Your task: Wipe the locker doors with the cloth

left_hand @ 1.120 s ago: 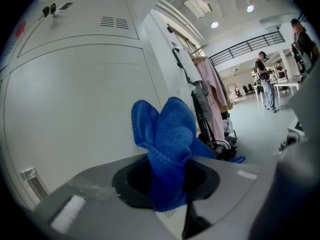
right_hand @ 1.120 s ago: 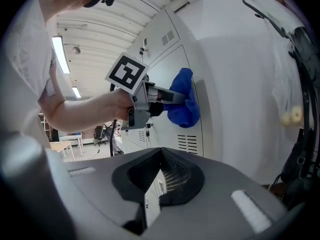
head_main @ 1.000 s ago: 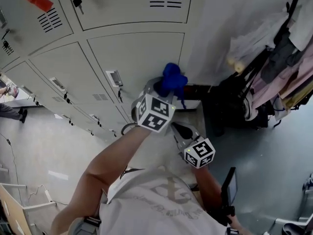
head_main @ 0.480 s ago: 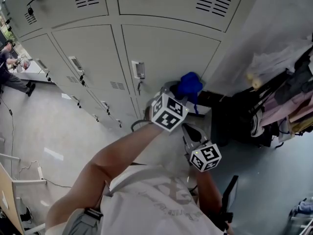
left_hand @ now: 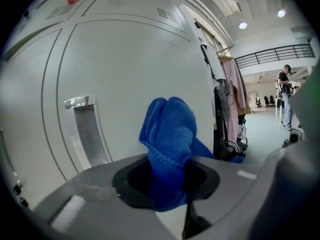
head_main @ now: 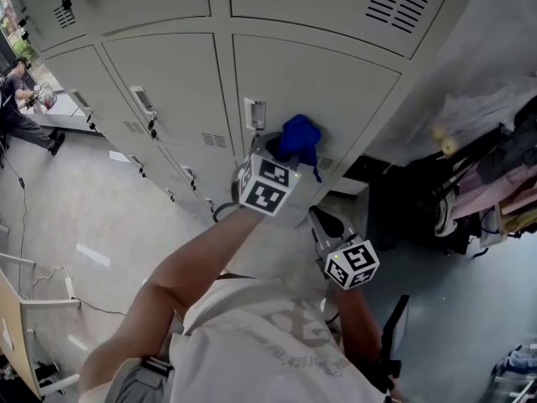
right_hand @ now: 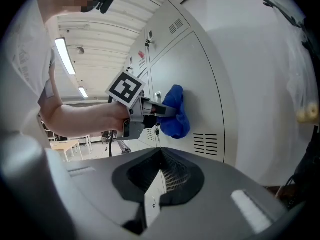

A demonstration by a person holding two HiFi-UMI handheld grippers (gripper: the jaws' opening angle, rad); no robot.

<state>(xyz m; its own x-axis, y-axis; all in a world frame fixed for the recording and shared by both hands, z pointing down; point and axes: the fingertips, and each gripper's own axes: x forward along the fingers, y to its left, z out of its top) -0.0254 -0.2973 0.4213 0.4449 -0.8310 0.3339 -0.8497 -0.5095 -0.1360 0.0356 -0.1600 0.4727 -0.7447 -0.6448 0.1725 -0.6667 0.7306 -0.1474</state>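
A blue cloth is bunched against the lower grey locker door, just right of its metal handle. My left gripper is shut on the cloth and holds it to the door. In the left gripper view the cloth stands up out of the left gripper, with the handle to its left. My right gripper hangs lower, away from the door, shut and holding nothing. The right gripper view shows the cloth above a louvred vent.
A rack of hanging clothes and dark bags crowd the floor to the right of the lockers. More locker doors with keys run off to the left. A seated person is at the far left.
The left gripper has carried the cloth leftward across the door, closer to the handle. The head camera has shifted. The right gripper has stayed low.
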